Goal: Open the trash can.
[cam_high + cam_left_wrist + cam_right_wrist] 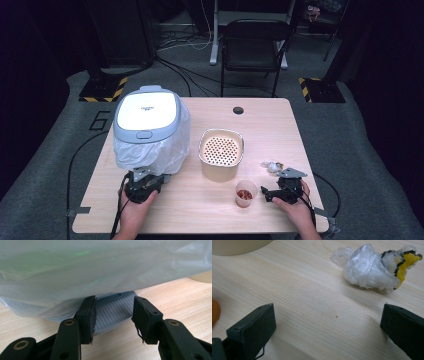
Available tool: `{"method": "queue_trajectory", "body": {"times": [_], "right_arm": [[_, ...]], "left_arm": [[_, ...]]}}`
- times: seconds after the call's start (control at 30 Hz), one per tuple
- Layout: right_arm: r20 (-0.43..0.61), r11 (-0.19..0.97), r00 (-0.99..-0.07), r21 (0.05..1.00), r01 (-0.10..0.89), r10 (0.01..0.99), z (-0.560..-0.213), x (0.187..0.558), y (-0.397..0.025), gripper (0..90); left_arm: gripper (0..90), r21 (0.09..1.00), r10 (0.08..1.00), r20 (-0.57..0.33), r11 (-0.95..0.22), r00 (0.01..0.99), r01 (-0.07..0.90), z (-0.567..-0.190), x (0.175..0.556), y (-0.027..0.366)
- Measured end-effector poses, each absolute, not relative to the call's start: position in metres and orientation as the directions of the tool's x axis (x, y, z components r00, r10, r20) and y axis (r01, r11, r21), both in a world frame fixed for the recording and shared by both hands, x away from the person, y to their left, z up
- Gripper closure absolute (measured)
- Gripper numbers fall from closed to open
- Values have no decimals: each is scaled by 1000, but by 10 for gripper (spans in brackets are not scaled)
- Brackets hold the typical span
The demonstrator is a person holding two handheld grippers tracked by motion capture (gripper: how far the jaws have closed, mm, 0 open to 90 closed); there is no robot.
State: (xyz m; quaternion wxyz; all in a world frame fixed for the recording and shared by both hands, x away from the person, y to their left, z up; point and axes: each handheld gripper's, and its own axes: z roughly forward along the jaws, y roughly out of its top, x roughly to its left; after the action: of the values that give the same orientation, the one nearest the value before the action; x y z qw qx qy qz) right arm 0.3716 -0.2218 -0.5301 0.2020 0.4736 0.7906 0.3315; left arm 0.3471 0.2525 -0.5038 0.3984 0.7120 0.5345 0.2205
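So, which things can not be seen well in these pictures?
- Bin inside: lid shut, high view.
- Bin body: veiled by the plastic bag, left gripper view.
- Cup contents: too small to name, high view.
- Beige basket: cut off by the top edge, right gripper view.
- Wrapper print: crumpled, unreadable.

chair (252, 47) behind table | cables (177, 70) on floor | hazard-striped bases (102, 90)
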Motion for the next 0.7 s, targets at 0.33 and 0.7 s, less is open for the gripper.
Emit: {"method": "queue_trajectory", "body": {"times": [0.33, 0.7], "right_arm": [[-5, 331, -468, 715, 616, 883, -530, 371, -222, 0], [-3, 328, -467, 716, 617, 884, -530, 371, -222, 0]], "left_arm": [[522, 797, 936, -80, -146, 342, 586, -506, 349, 255], [531, 800, 943, -51, -159, 329, 578, -509, 351, 255]]}}
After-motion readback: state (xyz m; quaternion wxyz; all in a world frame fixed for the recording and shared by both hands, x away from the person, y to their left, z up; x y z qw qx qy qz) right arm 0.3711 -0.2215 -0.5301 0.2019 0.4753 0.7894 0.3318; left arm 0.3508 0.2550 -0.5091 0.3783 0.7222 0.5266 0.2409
